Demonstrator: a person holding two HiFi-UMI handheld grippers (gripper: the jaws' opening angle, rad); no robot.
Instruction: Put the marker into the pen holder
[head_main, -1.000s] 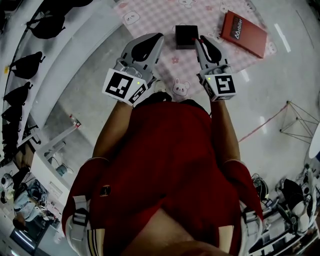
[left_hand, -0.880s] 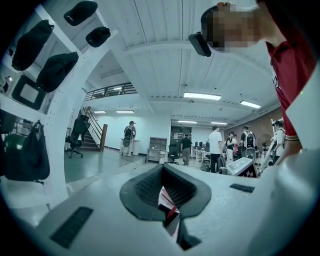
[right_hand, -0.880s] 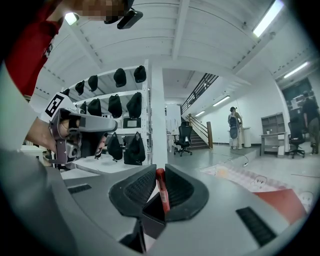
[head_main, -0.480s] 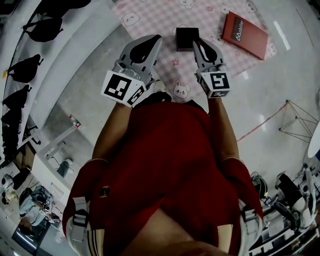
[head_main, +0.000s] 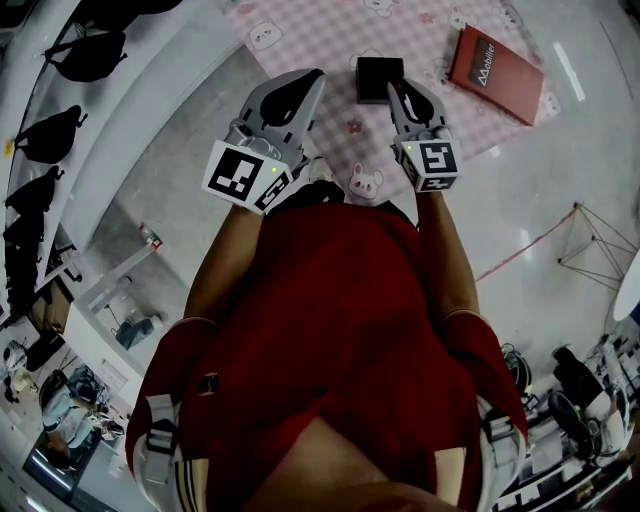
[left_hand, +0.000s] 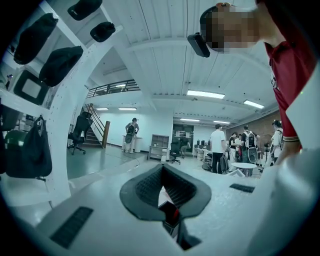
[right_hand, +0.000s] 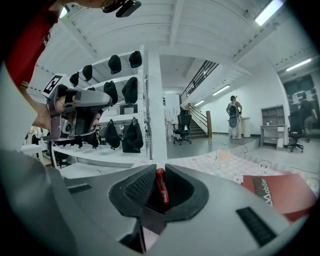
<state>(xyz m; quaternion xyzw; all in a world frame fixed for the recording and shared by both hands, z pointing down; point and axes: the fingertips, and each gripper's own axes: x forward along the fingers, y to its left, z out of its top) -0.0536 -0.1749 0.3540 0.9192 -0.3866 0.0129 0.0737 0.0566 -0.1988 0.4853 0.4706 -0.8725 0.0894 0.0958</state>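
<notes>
In the right gripper view a red marker stands upright between the dark pads, and my right gripper is shut on it. From the head view the right gripper has its tips at the near right edge of the black square pen holder, which sits on the pink checked cloth. The marker is hidden in that view. My left gripper hangs to the left of the holder, its jaw tips together with nothing held. In the left gripper view, the left gripper shows only a dark box shape behind its pads.
A red book lies on the cloth to the right of the holder, also seen as the red book. A drinking glass stands farther back on the cloth. Shelves with black bags run along the left. Several people stand far off.
My right gripper has shifted a little left and turned slightly, bringing its tips from beside the pen holder to its near right edge. The left gripper has stayed put.
</notes>
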